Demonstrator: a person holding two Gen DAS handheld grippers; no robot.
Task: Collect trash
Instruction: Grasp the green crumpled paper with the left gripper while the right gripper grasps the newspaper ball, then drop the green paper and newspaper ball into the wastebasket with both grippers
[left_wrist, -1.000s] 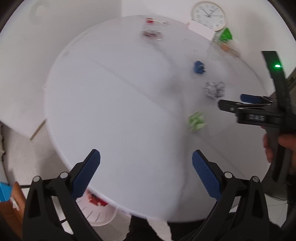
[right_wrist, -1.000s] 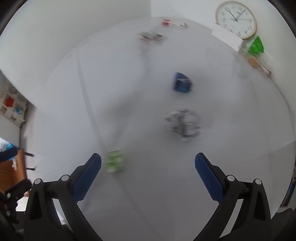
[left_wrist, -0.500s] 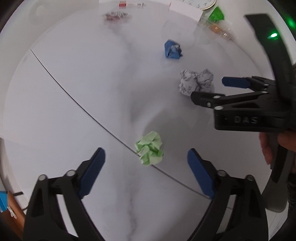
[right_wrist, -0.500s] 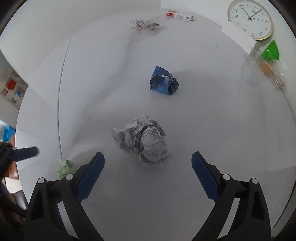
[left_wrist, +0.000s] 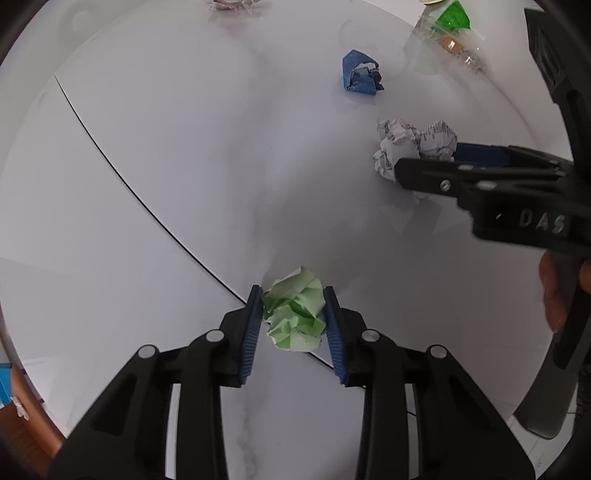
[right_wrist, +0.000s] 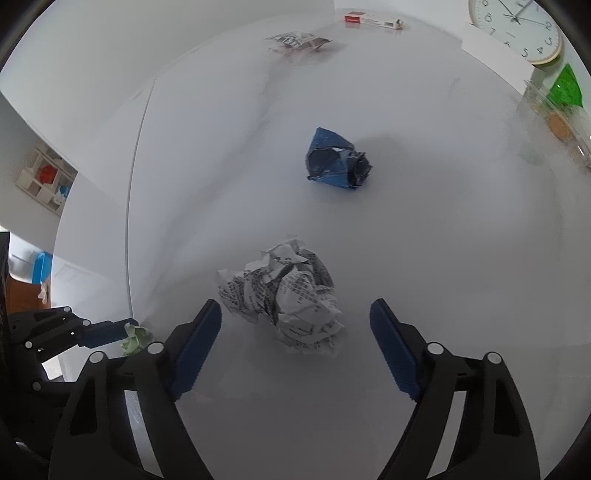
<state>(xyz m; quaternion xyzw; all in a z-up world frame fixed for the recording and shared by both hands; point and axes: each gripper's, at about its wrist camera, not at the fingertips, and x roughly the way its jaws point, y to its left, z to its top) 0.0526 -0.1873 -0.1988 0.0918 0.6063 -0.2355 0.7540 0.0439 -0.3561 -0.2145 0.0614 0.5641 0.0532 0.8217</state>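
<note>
My left gripper (left_wrist: 293, 314) is shut on a crumpled green paper ball (left_wrist: 295, 314) that rests on the white round table (left_wrist: 166, 166). My right gripper (right_wrist: 295, 332) is open around a crumpled printed newspaper ball (right_wrist: 284, 291), its pads on either side and apart from it. A crumpled blue paper ball (right_wrist: 336, 160) lies farther back; it also shows in the left wrist view (left_wrist: 360, 75). The right gripper (left_wrist: 424, 162) shows in the left wrist view at the newspaper ball (left_wrist: 413, 144).
A flattened printed wrapper (right_wrist: 295, 40) and a small red and white box (right_wrist: 373, 20) lie at the far edge. A wall clock (right_wrist: 517, 26) and a clear container with green contents (right_wrist: 561, 103) stand at the right. A dark seam (left_wrist: 147, 206) crosses the table.
My left gripper has moved forward and shut on the green ball. My right gripper has come down and forward around the newspaper ball and narrowed somewhat.
</note>
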